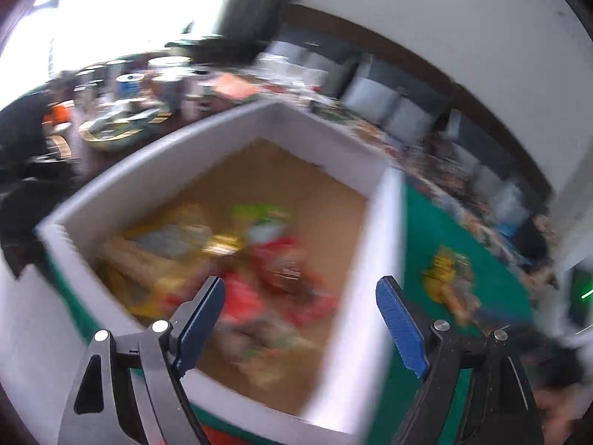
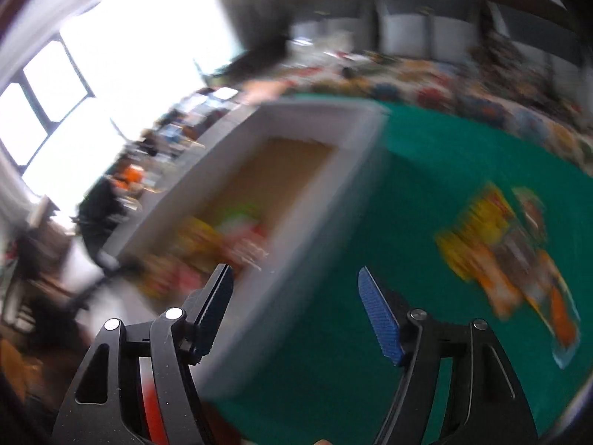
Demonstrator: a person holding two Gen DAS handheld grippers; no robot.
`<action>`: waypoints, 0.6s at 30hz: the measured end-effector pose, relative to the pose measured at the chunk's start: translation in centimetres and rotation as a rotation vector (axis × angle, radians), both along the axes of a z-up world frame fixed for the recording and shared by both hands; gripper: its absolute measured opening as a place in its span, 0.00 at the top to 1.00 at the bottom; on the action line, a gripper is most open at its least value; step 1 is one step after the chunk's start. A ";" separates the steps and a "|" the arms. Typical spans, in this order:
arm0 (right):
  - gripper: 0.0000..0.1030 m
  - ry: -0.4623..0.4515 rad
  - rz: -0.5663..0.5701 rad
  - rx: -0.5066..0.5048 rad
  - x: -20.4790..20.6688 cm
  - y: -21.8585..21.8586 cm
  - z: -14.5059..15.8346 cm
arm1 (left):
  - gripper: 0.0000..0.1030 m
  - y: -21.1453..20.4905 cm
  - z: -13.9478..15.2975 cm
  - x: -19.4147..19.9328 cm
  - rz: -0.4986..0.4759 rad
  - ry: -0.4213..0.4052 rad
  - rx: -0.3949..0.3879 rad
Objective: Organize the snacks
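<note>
Crinkly yellow-and-orange snack packets (image 2: 511,256) on the green worktop (image 2: 426,170) beside the white box (image 2: 315,204), likely light, soft, slippery, best pinched at a sealed edge; both hand-held grippers (image 1: 300,319) (image 2: 294,307) agape, empty.

green tablecloth (image 2: 426,185), bright window (image 2: 122,55), perhaps cluttered shelves (image 2: 407,85) behind.

No text, brand, number or sign can be read in either view: printing on the blurred snack packets in the white-walled, brown-floored box (image 1: 237,141) and on the green tablecloth (image 2: 426,170) is smeared past reading.
</note>
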State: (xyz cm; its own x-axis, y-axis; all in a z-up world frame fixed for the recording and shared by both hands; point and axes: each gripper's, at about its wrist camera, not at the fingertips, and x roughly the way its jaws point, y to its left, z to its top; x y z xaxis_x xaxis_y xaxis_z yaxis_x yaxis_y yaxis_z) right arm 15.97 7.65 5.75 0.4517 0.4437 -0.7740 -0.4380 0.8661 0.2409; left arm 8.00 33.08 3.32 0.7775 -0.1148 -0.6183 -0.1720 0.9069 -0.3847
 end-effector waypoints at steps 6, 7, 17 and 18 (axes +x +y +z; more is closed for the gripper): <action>0.29 -0.024 -0.302 -0.236 -3.4 -16.9 -8.5 | 0.00 -12.9 0.2 1.3 -0.271 -0.042 0.028; 0.29 -0.031 -0.368 -0.262 -3.9 -20.1 -9.1 | 0.00 -14.9 -0.5 1.8 -0.311 -0.023 0.027; 0.29 0.050 -0.798 -0.300 -5.8 -40.9 -11.0 | 0.01 -26.1 -10.3 8.5 -0.333 0.196 0.181; 0.29 0.052 -0.805 -0.297 -5.8 -41.7 -11.2 | 0.01 -26.4 -10.5 9.0 -0.326 0.194 0.194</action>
State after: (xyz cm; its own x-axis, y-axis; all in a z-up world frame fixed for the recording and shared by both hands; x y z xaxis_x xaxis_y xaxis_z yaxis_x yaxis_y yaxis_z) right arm 10.20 -34.02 -5.44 0.5024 -0.2210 -0.8359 0.3423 0.9386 -0.0424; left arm 16.97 6.65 -7.17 0.5870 -0.2026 -0.7838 0.0837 0.9782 -0.1901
